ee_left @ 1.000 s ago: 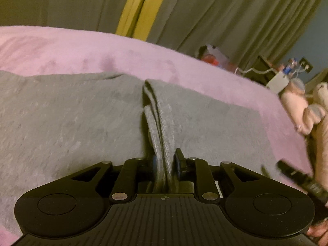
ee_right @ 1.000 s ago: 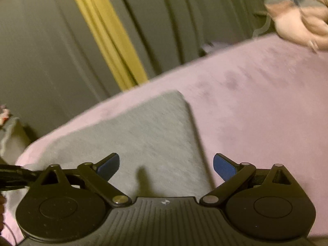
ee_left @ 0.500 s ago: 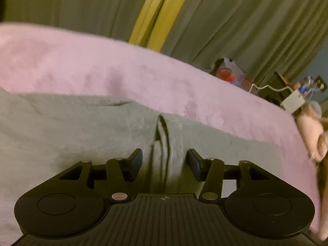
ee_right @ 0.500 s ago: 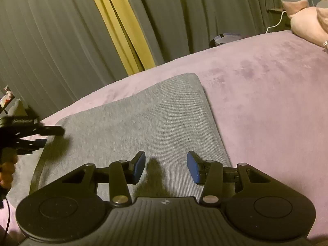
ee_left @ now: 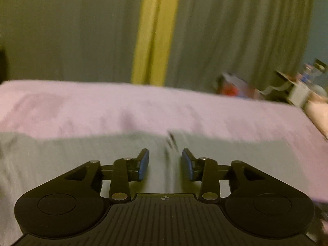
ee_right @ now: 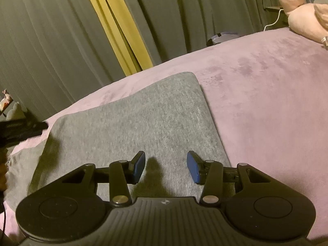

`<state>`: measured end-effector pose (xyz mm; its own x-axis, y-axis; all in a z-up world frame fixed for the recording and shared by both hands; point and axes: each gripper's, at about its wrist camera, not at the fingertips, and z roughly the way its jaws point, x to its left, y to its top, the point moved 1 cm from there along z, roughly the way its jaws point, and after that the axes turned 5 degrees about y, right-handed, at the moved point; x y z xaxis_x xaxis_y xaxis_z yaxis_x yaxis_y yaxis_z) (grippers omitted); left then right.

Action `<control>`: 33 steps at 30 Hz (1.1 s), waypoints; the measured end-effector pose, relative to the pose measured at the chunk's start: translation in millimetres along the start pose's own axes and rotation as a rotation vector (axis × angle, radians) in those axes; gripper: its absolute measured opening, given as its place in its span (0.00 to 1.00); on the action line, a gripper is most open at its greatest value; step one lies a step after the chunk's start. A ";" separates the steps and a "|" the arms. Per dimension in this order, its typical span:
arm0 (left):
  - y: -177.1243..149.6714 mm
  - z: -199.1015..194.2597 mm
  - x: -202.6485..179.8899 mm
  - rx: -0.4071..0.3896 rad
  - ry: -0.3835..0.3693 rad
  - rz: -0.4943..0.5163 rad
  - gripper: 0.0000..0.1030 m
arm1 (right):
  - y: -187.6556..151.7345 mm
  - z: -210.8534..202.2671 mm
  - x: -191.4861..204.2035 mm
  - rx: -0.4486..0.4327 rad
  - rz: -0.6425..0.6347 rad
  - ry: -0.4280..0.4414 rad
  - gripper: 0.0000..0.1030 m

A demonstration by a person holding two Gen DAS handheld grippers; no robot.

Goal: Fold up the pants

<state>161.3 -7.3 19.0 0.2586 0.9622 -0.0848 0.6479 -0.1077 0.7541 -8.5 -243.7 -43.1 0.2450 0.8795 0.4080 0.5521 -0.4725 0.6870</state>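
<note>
The grey pants (ee_right: 131, 123) lie folded flat on the pink bed cover (ee_right: 266, 94). In the left wrist view, blurred by motion, the pants (ee_left: 71, 155) fill the lower part with a small raised crease (ee_left: 172, 141) ahead of my fingers. My left gripper (ee_left: 165, 164) is open and empty just above the cloth. My right gripper (ee_right: 165, 167) is open and empty above the near part of the folded pants. The left gripper also shows at the left edge of the right wrist view (ee_right: 22, 128).
Grey curtains with a yellow strip (ee_left: 153, 32) hang behind the bed. A pink plush toy (ee_right: 305, 20) lies at the far right. Cluttered small items and a white cable (ee_left: 287, 86) sit beyond the bed's right end.
My left gripper has let go of the pinched fold and opened, then pulled back and tilted up. My right gripper's fingers narrowed, then stayed open above the pants.
</note>
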 end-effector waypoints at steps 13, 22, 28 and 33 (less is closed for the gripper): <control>-77.5 -24.4 -32.4 0.177 0.178 0.130 0.65 | -7.8 -20.5 32.9 -0.014 -0.075 -0.067 0.43; -94.9 -81.7 -42.7 -0.035 -0.009 0.064 0.72 | -32.7 -9.6 65.8 0.181 -0.036 0.108 0.13; -111.6 -60.2 -58.5 0.100 0.057 0.197 0.68 | -27.0 -21.5 50.2 0.160 -0.090 -0.050 0.00; -105.5 -54.1 -32.1 0.167 0.165 0.019 0.77 | -16.1 -35.5 22.0 0.137 0.004 -0.161 0.00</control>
<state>45.9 -13.3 -22.6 0.1600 0.9860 0.0462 0.7574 -0.1527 0.6348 -40.3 -218.8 -23.9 0.3657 0.8807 0.3011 0.6517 -0.4732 0.5927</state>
